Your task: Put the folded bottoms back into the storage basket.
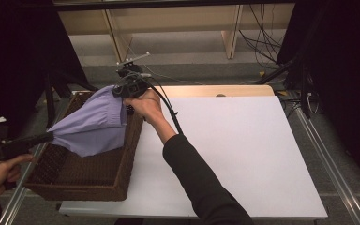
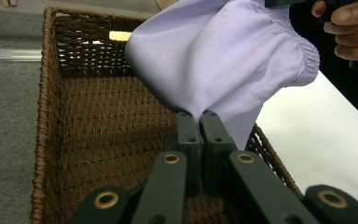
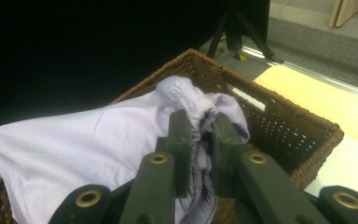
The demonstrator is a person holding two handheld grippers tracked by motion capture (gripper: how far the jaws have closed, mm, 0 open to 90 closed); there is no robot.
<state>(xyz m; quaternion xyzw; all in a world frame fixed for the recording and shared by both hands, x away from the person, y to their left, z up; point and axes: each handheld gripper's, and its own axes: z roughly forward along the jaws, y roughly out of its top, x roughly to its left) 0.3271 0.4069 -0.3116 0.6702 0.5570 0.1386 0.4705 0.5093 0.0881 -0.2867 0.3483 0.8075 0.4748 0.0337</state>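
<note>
The table (image 1: 243,154) carries a wicker basket (image 1: 122,178) at its left edge. Above the basket I hold a lilac garment (image 1: 93,126) stretched and lifted clear. My right claw (image 3: 199,135) is clamped on its elastic band, my left claw (image 2: 199,122) pinched tight on its opposite end. Lifting done; laying on the table remains, I judge.
</note>
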